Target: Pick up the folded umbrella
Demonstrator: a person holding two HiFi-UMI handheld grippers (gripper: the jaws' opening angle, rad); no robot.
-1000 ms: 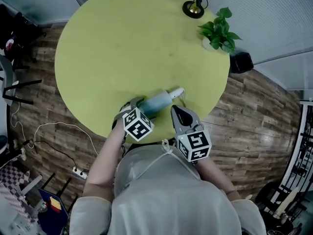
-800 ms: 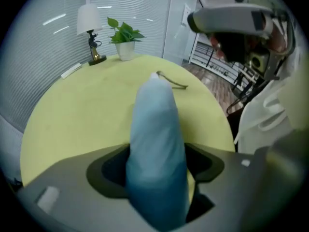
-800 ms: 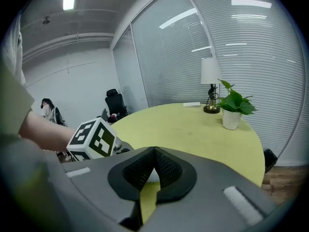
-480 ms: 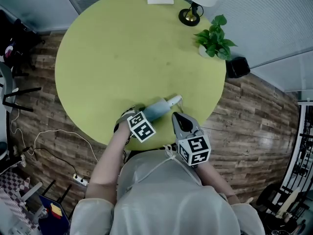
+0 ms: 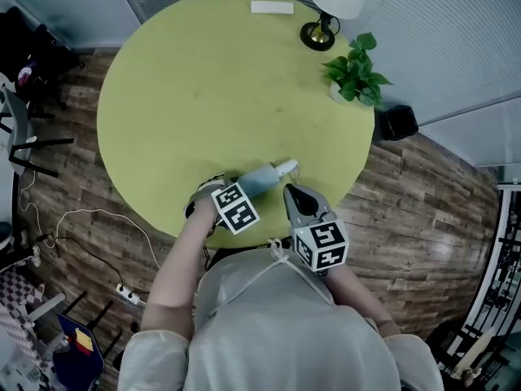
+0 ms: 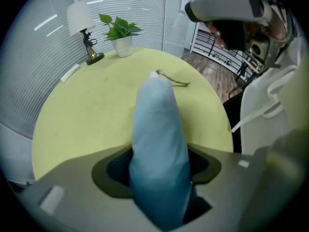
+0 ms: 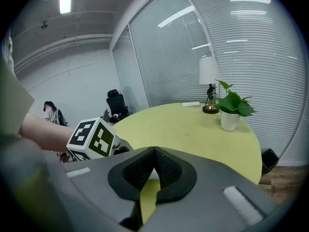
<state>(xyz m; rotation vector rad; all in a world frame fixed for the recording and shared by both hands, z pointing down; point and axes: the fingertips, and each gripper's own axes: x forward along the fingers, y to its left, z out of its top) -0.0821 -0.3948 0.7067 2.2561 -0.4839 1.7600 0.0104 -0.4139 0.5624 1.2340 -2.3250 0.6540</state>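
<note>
Compared with a second ago, the left gripper [image 6: 159, 173] has tipped steeper over the folded umbrella [image 6: 157, 139], and its jaws are closing round the pale blue cloth. The umbrella stands between them, with a dark gap showing on one side. It has not shifted and lies flat on the table [image 5: 203, 80]. The right gripper [image 7: 153, 170] is where it was, just to the right of the left jaws, its own jaws pressed together at the tips on nothing.

The umbrella runs forward from the left jaws to its strap [image 6: 174, 82]. The table's near edge is close behind both grippers, and the floor [image 5: 407, 177] shows past it. Bare tabletop stretches ahead of the jaws to the far rim, where a lamp [image 5: 334, 6], a plant [image 5: 352, 72] and a white slip [image 5: 272, 7] stand well clear.

The only print is the black-and-white squares on the cubes [image 5: 235, 208].
</note>
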